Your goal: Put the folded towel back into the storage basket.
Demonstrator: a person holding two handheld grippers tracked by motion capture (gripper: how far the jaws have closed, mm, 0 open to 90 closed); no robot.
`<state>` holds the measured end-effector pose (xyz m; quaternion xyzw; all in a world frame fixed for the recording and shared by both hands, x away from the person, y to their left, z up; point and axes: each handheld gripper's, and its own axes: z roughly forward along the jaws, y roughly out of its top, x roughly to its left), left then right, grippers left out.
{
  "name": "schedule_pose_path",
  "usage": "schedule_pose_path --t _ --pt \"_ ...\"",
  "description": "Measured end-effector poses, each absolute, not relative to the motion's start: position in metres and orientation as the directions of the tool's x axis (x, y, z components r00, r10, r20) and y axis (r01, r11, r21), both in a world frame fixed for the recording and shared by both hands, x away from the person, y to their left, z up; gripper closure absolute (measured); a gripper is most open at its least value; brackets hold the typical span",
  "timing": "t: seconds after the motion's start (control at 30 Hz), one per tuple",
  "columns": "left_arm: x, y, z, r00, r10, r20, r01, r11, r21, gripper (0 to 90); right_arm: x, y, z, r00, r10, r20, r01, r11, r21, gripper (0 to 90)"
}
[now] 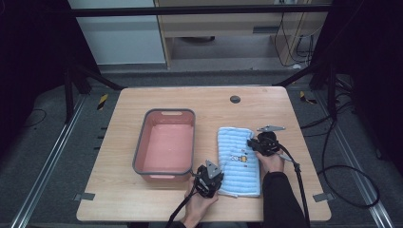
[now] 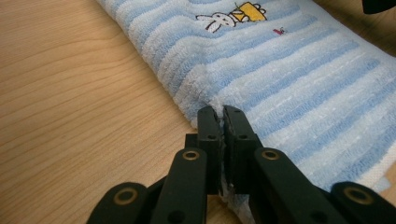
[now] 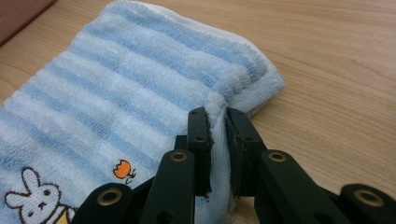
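- A folded blue-and-white striped towel is laid flat on the wooden desk, just to the right of a pink tub with a grey rim.
- The towel's near left edge is pinched by the left gripper, whose jaws are closed tight on the fabric.
- The towel's right edge, near the far corner, is clamped by the right gripper, with cloth bunched between its nearly closed jaws.
- A rabbit motif is seen embroidered on the towel.

Towel — pale blue and white stripes, embroidered white rabbit; basin — pink, grey-rimmed.
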<state>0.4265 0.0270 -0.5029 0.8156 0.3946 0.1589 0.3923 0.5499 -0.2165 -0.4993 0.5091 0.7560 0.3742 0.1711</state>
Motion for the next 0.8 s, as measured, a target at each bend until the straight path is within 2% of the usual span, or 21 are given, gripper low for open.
schedule_pose_path --t 0.37,0.8 --pt "0.422 0.036 -0.486 0.654 0.753 -0.078 0.491 -0.344 0.8 87.3 0.537 -0.218 -0.473 -0.447 0.889 0.101 0.577 0.2 0.792 81.5" --pt "0.415 0.043 -0.458 0.672 0.738 -0.063 0.442 -0.332 0.833 87.4 0.524 -0.213 -0.441 -0.461 0.886 0.051 0.508 0.216 0.834 81.5"
